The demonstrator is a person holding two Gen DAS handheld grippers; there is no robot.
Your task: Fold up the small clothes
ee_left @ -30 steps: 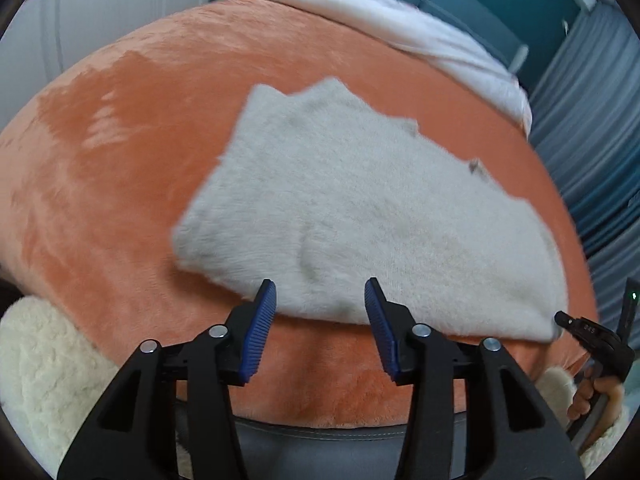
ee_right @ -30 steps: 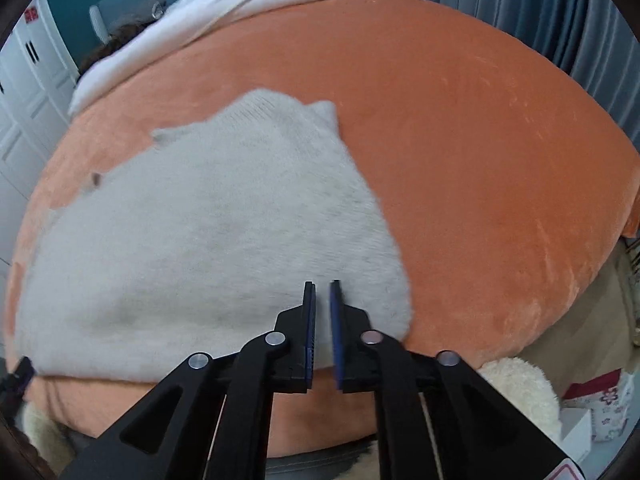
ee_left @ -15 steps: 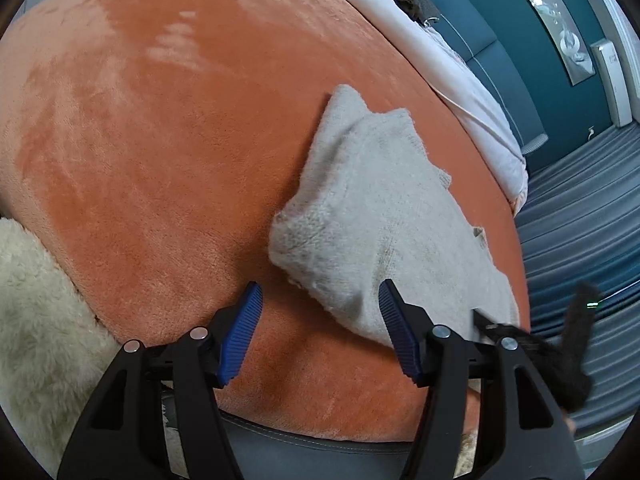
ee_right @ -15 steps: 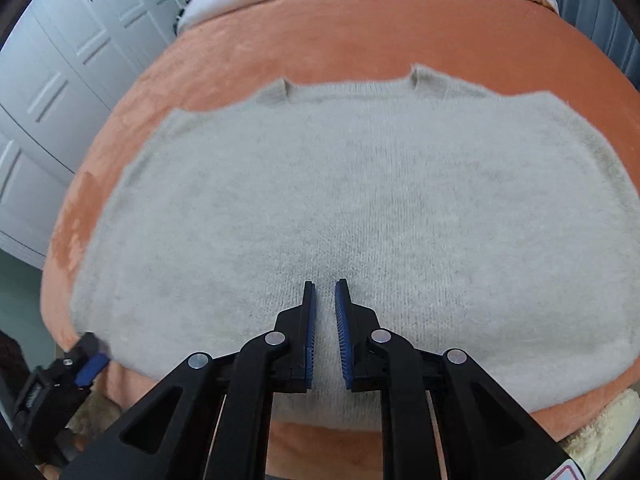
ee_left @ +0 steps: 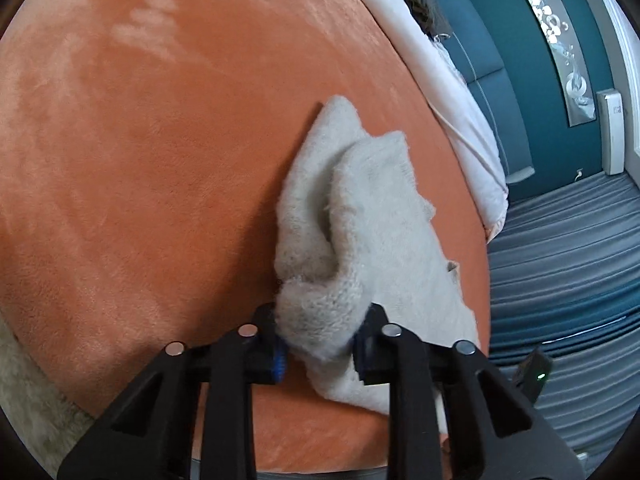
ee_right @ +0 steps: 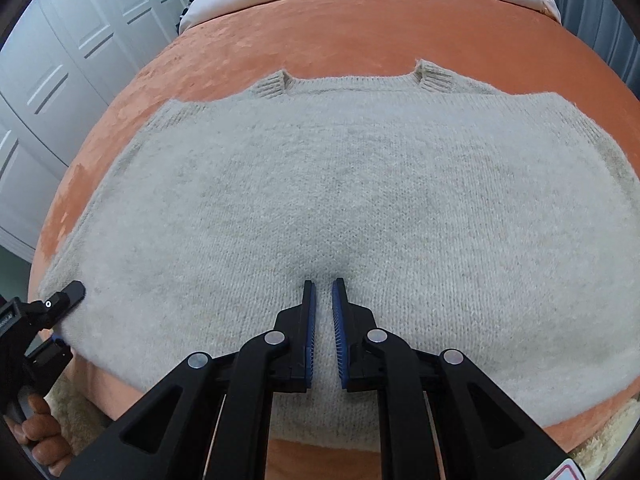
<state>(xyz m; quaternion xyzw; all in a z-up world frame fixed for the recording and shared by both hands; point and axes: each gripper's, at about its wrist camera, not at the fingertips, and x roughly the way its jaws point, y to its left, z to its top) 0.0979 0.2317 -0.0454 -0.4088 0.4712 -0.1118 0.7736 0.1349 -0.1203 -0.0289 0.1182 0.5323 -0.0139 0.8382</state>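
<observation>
1. Left gripper [ee_left: 320,344], at the bottom centre of the left wrist view, is closing, with a bunched corner of the beige knit sweater [ee_left: 360,240] between its blue pads; the wool bulges up between the two fingers and the pads press into it.
2. Right gripper [ee_right: 323,312], at the bottom centre of the right wrist view, has its jaws nearly together with only a narrow slit between the blue pads. Its tips sit on or just above the sweater [ee_right: 340,200], where the knit dimples slightly; whether any wool is pinched there cannot be told.
3. In the right wrist view the sweater lies flat and spread across most of the frame on an orange plush blanket [ee_right: 360,28], its ribbed neckline toward the top of the frame.
4. At the lower left edge of that view, the left gripper [ee_right: 60,308] clamps the sweater's corner, and a hand [ee_right: 40,432] shows beneath it.
5. In the left wrist view the sweater runs from bottom centre toward the centre right, its near corner lifted and creased.
6. White bedding [ee_left: 440,80] lies along the upper right, with a teal wall [ee_left: 540,100] beyond.
7. White cupboard doors [ee_right: 60,60] fill the upper left of the right wrist view.
8. No readable writing or brand mark shows; a red-edged label [ee_right: 568,472] at the bottom right corner is too cropped to read.
</observation>
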